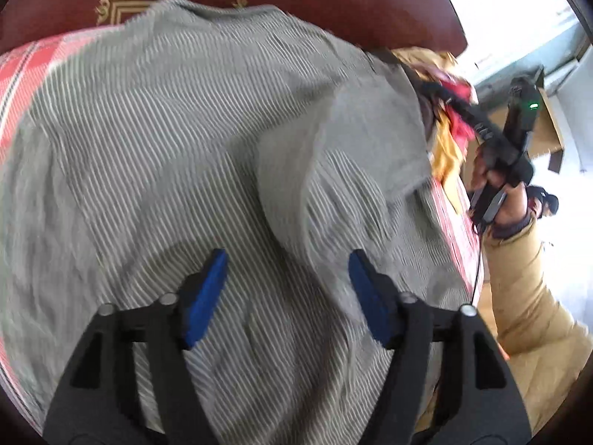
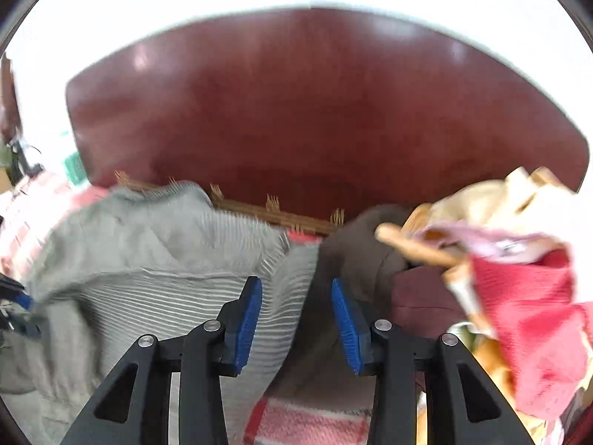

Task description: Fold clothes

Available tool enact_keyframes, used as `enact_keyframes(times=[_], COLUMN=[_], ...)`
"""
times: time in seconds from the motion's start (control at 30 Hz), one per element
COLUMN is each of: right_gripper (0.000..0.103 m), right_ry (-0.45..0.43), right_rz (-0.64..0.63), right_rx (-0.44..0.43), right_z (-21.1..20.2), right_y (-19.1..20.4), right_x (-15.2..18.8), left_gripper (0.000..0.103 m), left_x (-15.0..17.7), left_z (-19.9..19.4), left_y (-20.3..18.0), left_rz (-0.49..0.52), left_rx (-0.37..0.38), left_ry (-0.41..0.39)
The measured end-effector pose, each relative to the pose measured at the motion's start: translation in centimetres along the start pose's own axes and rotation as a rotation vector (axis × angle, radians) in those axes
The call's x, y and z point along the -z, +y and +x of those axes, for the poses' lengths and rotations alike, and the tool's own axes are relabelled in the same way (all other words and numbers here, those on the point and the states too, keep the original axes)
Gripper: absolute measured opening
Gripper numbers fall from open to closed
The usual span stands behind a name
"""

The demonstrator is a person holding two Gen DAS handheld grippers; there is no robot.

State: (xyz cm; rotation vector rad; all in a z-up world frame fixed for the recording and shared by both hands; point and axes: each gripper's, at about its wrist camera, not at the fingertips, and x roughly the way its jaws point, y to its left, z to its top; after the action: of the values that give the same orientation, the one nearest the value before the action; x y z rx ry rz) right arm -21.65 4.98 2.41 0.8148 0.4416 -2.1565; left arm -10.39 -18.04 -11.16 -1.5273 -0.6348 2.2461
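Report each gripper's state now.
Left gripper: open above the striped shirt, holding nothing.
Right gripper: open, holding nothing.

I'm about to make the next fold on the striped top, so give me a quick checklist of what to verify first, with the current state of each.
1. Left gripper jaws open, nothing pinched: ok.
2. Right gripper jaws open, nothing pinched: ok.
3. Grey striped top lying flat: not ok, it is bunched and creased.
4. Top clear of the clothes pile: not ok, a dark garment lies against its edge.
5. Whole outline of the top in view: cannot tell, the pictures are blurred and cropped.
6. Top on the red checked cover: ok.
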Motion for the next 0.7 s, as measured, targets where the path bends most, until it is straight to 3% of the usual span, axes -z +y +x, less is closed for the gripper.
enact_keyframes(times=[0.07,0.13,0.17,0.2,0.27,0.5,0.63,0.67,0.7], right_gripper=[0.046,0.049,0.049,0.049,0.049,0.05,0.05,0.05,0.05], right_ry=[-0.036,-0.01,0.017,0.043,0.086,0.147,0.135,0.128,0.127], right_rz=[-0.047,-0.139,-0.189,-0.239,-0.333,-0.571,-0.612,-0.625,-0.64], right_rx=[-0.075,-0.159,-0.173,-0.186,-0.173,-0.082,-0.122,-0.126,-0.127], right_z=[-2.5,-3.8,-3.9,-4.0,-3.3,-1.2,-2.4,-2.8,-3.0], right_y=[1.4,3.1,4.1,5.2,6.9,9.1,9.1,9.1,9.2], right_x=[0.4,1.7,2.5,3.3,5.4,8.9,9.6,9.8,10.0], left_gripper=[0.069,0.052,0.032,0.024,0.021,0.02,0.021,0.029,0.044], left_x=[0.9,1.3,1.2,0.8,0.0,-2.9,-2.8,-2.5,-2.1], left_z=[0.4,1.2,1.8,2.3,2.0,-1.7,-2.2,-1.9,-1.5], left_y=[-0.4,-1.1,-1.3,-1.4,-0.9,1.1,1.2,1.0,0.8], left_rz=[0.014,0.04,0.052,0.053,0.038,-0.013,-0.008,-0.002,0.005], left_rx=[0.015,-0.004,-0.031,-0.065,-0.093,-0.143,-0.108,-0.096,-0.09], left_ry=[0.009,0.014,0.031,0.048,0.046,-0.011,0.009,0.017,0.024])
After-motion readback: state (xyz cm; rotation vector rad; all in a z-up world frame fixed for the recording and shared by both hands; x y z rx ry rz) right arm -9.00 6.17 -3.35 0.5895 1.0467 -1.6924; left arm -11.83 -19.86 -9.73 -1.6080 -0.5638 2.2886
